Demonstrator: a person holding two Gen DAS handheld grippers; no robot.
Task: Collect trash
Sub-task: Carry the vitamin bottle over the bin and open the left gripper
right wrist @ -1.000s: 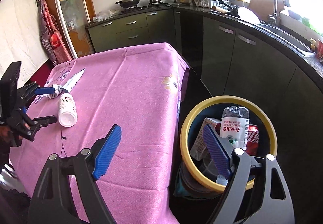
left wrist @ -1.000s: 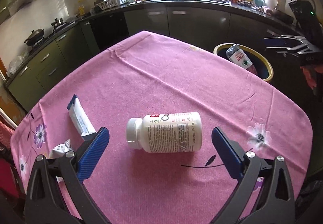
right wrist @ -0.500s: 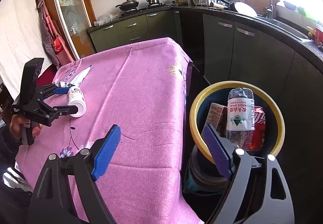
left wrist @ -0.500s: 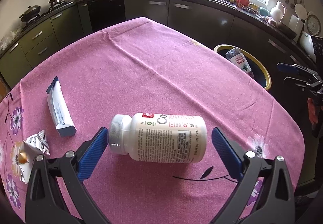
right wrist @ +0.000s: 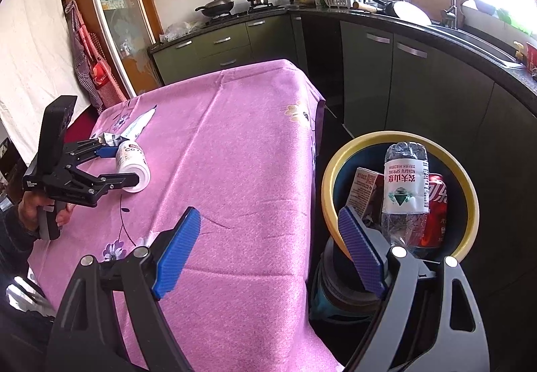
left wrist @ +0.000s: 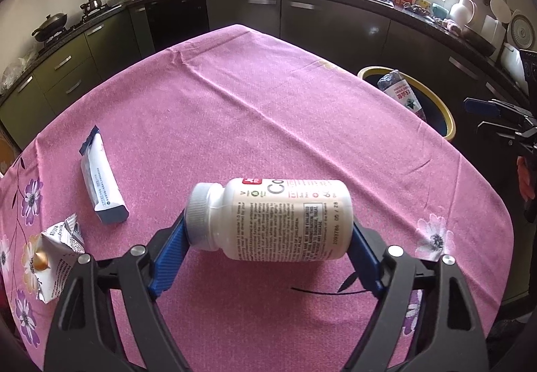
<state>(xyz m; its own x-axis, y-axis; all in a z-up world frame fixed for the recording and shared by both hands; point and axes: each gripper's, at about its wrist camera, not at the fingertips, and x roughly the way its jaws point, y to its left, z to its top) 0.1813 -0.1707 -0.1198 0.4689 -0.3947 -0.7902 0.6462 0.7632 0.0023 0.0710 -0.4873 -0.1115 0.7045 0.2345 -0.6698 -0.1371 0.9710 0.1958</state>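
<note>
The white pill bottle (left wrist: 272,219) lies on its side on the pink-clothed desk (left wrist: 235,110), and the left gripper (left wrist: 268,248) has just been closing its jaws, which now clench it end to end, cap against one pad, base against the other. Left of the bottle lie a white snack wrapper (left wrist: 100,184) and, nearer the desk edge, a crumpled packet (left wrist: 57,258). Beyond the bottle the cloth is bare up to the far edge. Past the desk's right edge stands the yellow-rimmed trash bin (right wrist: 399,137), holding a plastic water bottle (right wrist: 406,191), a red can (right wrist: 436,211) and a carton (right wrist: 362,187). The right gripper (right wrist: 268,254) hangs beside the bin, jaws released and empty
</note>
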